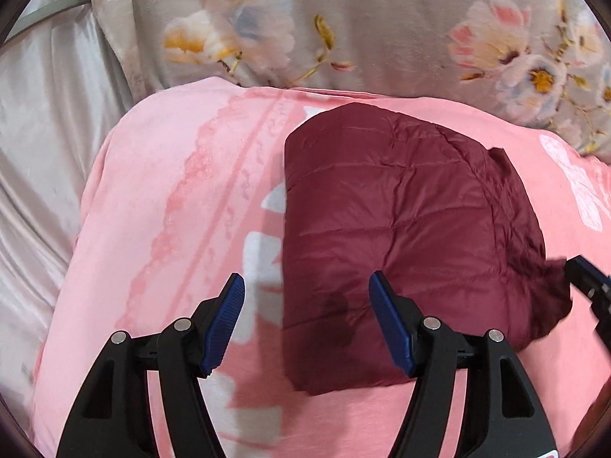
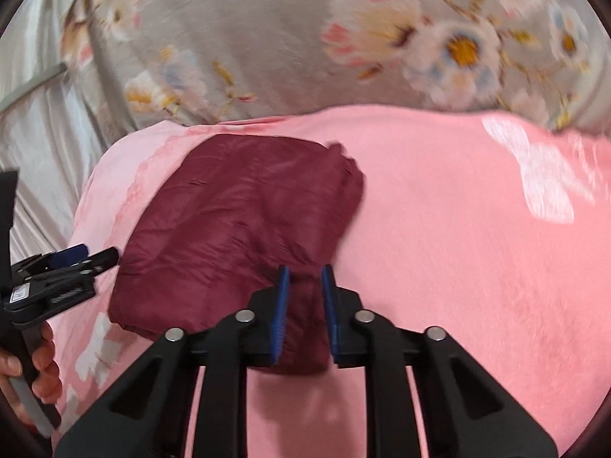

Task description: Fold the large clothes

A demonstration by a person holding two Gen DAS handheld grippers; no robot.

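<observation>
The dark red quilted puffer jacket (image 1: 401,206), of thin shiny fabric with stitched squares, lies folded into a thick rounded bundle on the soft pink blanket (image 1: 152,198), which has a fleecy texture and pale white and rose prints. The left hand-held gripper (image 1: 305,324) hovers just above the near left edge of the bundle; its ribbed blue pads (image 1: 225,324) stand wide apart and hold nothing, one over the blanket and one over the jacket. The right hand-held gripper (image 2: 303,316) has its jaws narrow, pinching a fold of the jacket's near right corner between the blue pads. Beyond the jacket lies a grey cloth with blurred printed flowers (image 1: 382,30). To the left of both grippers is a smooth silvery satin sheet (image 1: 42,133). No writing can be read.
</observation>
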